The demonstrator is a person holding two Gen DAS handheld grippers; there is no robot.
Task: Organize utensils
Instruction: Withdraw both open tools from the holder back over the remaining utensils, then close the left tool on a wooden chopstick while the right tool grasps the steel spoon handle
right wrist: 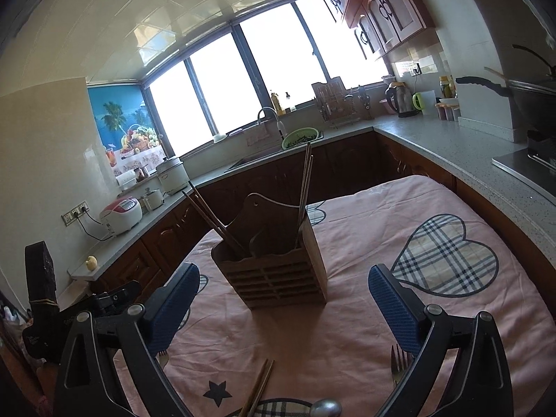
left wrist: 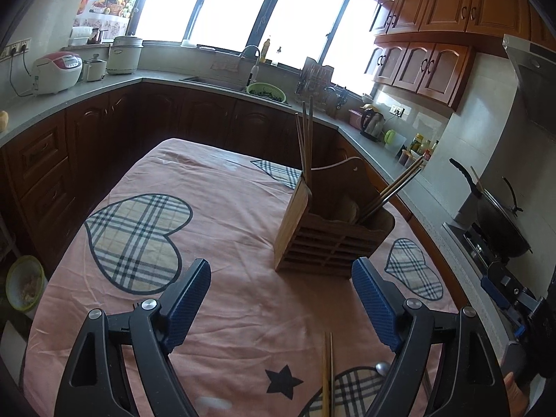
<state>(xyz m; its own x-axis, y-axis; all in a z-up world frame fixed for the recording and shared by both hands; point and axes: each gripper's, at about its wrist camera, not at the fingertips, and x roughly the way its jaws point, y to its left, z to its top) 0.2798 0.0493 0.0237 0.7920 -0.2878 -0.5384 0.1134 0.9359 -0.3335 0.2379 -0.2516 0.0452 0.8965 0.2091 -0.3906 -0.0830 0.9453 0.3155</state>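
The wooden utensil holder (right wrist: 278, 271) is taken as the landmark; it stands upright on the pink tablecloth (left wrist: 236, 208), and two groups of chopsticks are already placed in it, one group (right wrist: 305, 180) standing nearly upright in one compartment, the other (right wrist: 215, 219) leaning outward from the other compartment; the loose pieces are found nearer to the cameras than the holder, namely a pair of chopsticks (right wrist: 259, 392), a fork (right wrist: 399, 365) and the rounded end of a metal spoon (right wrist: 325, 408); both the left gripper (left wrist: 281, 299) and the right gripper (right wrist: 283, 302) are seen with the jaws standing wide and nothing is held between them; it is judged that the next piece must now be chosen and picked; the thin chopsticks should be taken together, across their length and near the middle, so that they are not rolled apart on the soft cloth, and the cloth itself should not be pinched; the holder is of slatted light wood with a curved back board; the fingers (left wrist: 189, 309) are covered with ribbed blue pads; the cloth is slightly wrinkled and printed with plaid hearts and dark stars.
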